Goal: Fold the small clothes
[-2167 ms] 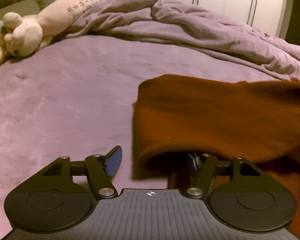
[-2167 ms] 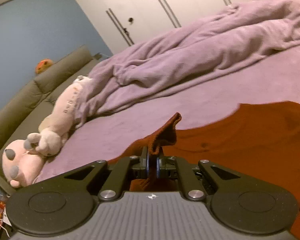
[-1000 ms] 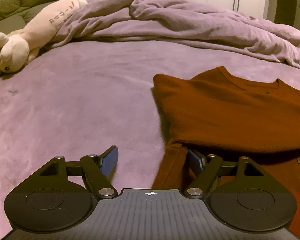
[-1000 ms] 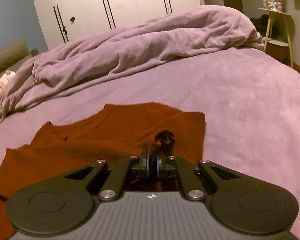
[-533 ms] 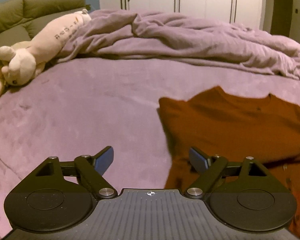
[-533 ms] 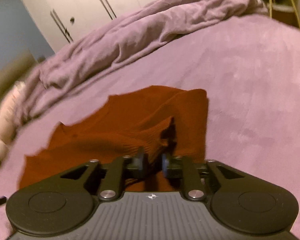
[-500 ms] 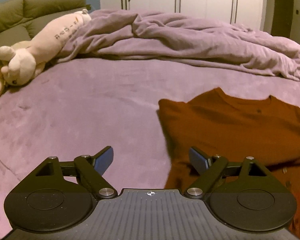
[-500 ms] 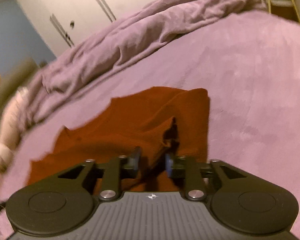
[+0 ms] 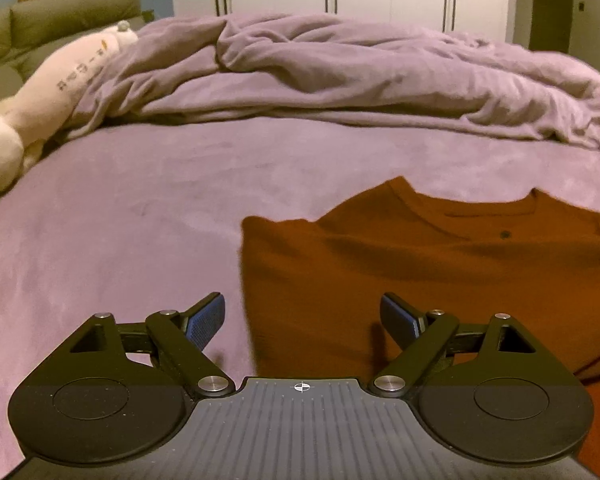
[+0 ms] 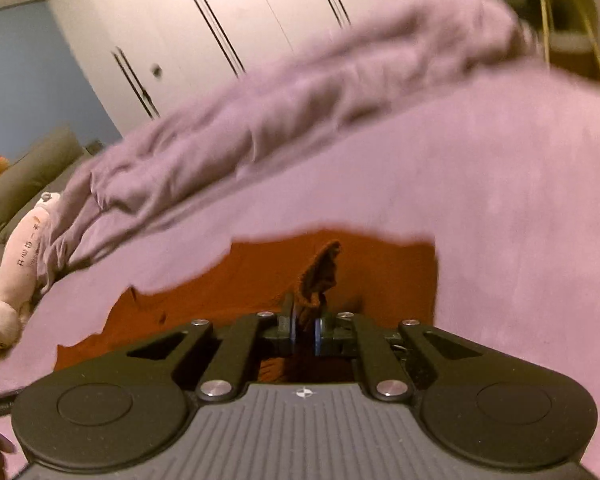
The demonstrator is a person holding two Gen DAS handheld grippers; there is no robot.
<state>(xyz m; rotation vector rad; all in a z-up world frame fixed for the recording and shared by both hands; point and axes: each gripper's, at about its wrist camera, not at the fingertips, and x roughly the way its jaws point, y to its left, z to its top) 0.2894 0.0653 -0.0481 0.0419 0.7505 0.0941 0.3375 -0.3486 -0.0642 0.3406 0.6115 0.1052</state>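
- Rust-brown knit top (image 9: 440, 272) spread flat on the purple bedspread (image 9: 120, 220), neckline at the far side, near the rumpled duvet (image 9: 340, 68); likely laid out so for folding.
- Right gripper (image 10: 305, 330) just closed again after a brief opening, now pinching a gathered tuft of the top's fabric (image 10: 320, 276), probably a re-grip on a sleeve or side edge to carry it inward.
- Left gripper (image 9: 302, 320) spread wide, just opened further, holding nothing; poised over the top's left edge, seemingly released after laying that side down.
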